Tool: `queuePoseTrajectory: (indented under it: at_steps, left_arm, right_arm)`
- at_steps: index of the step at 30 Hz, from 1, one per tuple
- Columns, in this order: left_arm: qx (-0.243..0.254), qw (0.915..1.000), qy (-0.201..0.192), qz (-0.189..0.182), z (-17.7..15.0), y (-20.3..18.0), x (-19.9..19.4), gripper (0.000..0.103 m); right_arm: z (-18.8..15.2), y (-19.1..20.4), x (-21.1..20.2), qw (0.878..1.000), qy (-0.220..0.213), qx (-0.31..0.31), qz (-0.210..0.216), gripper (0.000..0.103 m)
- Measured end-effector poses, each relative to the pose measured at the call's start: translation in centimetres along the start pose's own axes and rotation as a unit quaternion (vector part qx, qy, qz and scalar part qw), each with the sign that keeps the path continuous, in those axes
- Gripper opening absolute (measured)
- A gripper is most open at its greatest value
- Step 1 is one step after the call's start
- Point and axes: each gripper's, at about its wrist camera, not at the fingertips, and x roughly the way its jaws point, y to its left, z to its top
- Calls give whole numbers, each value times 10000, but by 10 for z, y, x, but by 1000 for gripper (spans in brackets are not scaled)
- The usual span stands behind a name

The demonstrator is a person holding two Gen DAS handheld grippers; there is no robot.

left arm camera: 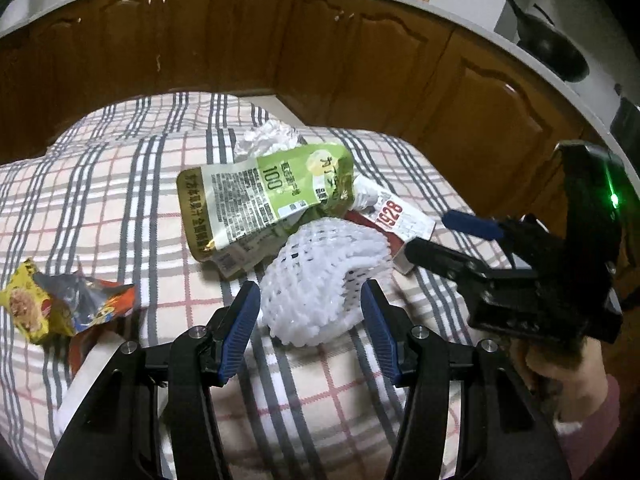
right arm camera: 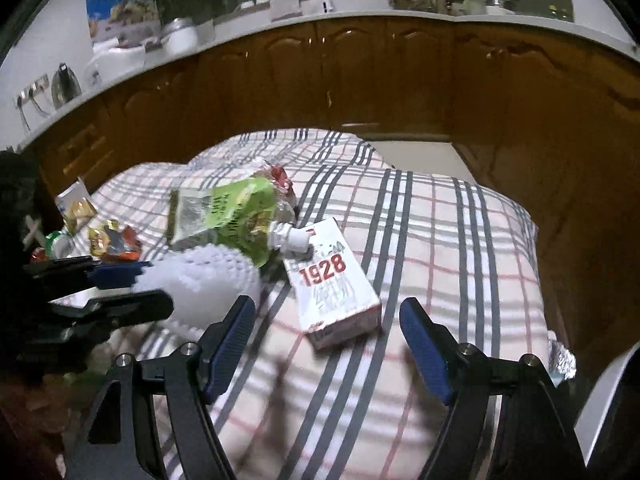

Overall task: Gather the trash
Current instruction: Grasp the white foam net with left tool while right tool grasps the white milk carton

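**Trash heaped on plaid cloth, both grippers spread above it**

Left wrist view:
- Left gripper (left arm camera: 310, 320) at lower centre, jaws parted, blue pads either side of the white foam net (left arm camera: 320, 280); right pad close to the net's edge, contact with either pad not clear, no squeeze visible.
- Foam net lying on the plaid cloth (left arm camera: 120, 200), just below the centre of the frame.
- Green pouch (left arm camera: 260, 196) directly above the net, touching it, spout end toward the right.
- Crumpled white paper (left arm camera: 268, 138) peeking out behind the pouch's top edge.
- Small box marked 1928 (left arm camera: 394, 220) right of the pouch, partly under the net.
- Crumpled yellow and orange wrapper (left arm camera: 60, 304) at far left, well apart from the heap.
- Right gripper (left arm camera: 440, 236) entering from the right edge, fingers spread, tips over the box end; hand (left arm camera: 560, 364) beneath it.
- Brown cabinets (left arm camera: 240, 40) across the top, dark pan (left arm camera: 552, 48) at upper right.

Right wrist view:
- Right gripper (right arm camera: 326, 320) at lower centre, jaws wide apart, nothing between the pads but cloth; the 1928 box (right arm camera: 332, 280) just above the gap.
- Green pouch (right arm camera: 224, 212) left of centre, its white spout (right arm camera: 290, 236) resting on the box's top corner.
- Foam net (right arm camera: 200, 284) below the pouch, left gripper's fingers (right arm camera: 120, 304) flanking it at the left edge.
- Wrapper (right arm camera: 114, 240) at far left.
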Motion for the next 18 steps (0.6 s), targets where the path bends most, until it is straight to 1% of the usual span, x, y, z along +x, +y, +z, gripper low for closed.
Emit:
queuePoseTrajectory:
  at_steps: [3, 4, 5, 6, 7, 11, 14, 18]
  left_arm:
    - [-14, 9999, 114, -12, 1, 3, 7, 50]
    - [-25, 9999, 148, -28, 1, 4, 8, 44]
    - [-25, 9998, 167, -52, 2, 4, 9, 32]
    - [-21, 9998, 191, -79, 2, 4, 10, 25]
    - [-21, 9997, 214, -128, 2, 4, 10, 16]
    - [50, 9997, 93, -224, 0, 2, 4, 14]
    - [135, 9996, -29, -243, -1, -3, -5, 14]
    - [228, 9989, -147, -379, -2, -14, -18, 14]
  right_arm:
    - [3, -3, 11, 9999, 114, -28, 12, 76]
    - [3, -5, 15, 9999, 154, -6, 57, 75]
    - [2, -6, 17, 9998, 172, 19, 104, 67]
    - [1, -6, 18, 9997, 202, 46, 130, 60]
    - [-2, -8, 18, 9996, 239, 89, 134, 51]
    - [-9, -13, 5, 9996, 109, 261, 92, 49]
    - [-17, -18, -15, 9990, -28, 438, 122, 49]
    - [-32, -24, -46, 9969, -196, 734, 195, 49]
